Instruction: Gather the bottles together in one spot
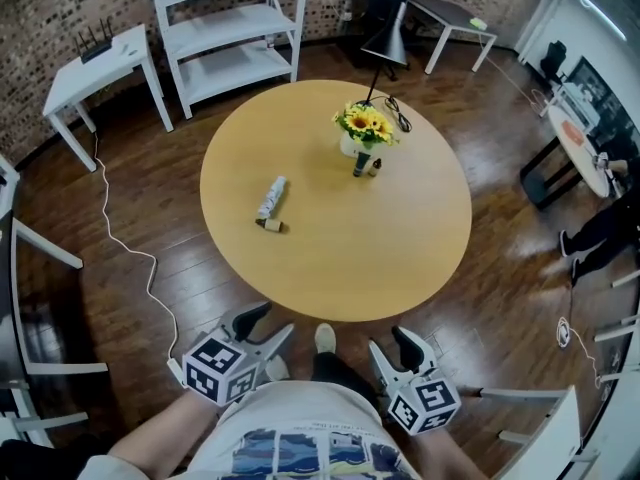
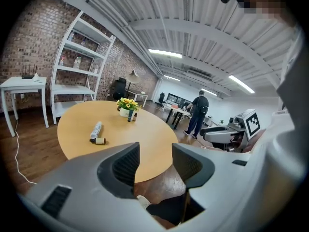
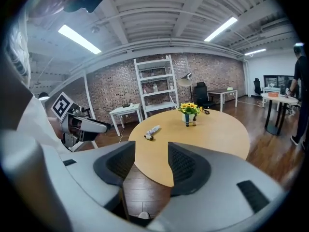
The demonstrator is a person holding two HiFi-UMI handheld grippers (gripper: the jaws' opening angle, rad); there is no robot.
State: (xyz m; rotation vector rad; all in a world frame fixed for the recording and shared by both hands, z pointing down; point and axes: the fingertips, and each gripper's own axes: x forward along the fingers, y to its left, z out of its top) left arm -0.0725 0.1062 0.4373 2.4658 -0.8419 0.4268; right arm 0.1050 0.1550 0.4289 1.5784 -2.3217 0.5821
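Note:
On the round wooden table (image 1: 400,258) a white patterned bottle (image 1: 271,197) lies on its side, with a small brown bottle (image 1: 270,225) lying at its near end. A dark green bottle (image 1: 360,162) and a small brown bottle (image 1: 374,167) stand by the sunflower vase (image 1: 358,128). Both grippers hang below the table's near edge, close to my body. My left gripper (image 1: 264,329) and my right gripper (image 1: 394,346) are open and hold nothing. The left gripper view shows the lying bottle (image 2: 96,129) far beyond the jaws; the right gripper view shows that lying bottle (image 3: 153,129) the same way.
A white shelf unit (image 1: 235,28) and a white side table (image 1: 95,63) stand beyond the table at the left. A white cable (image 1: 130,258) trails over the wooden floor. A floor lamp (image 1: 385,38) and desks stand at the back right, where a person (image 2: 198,112) stands.

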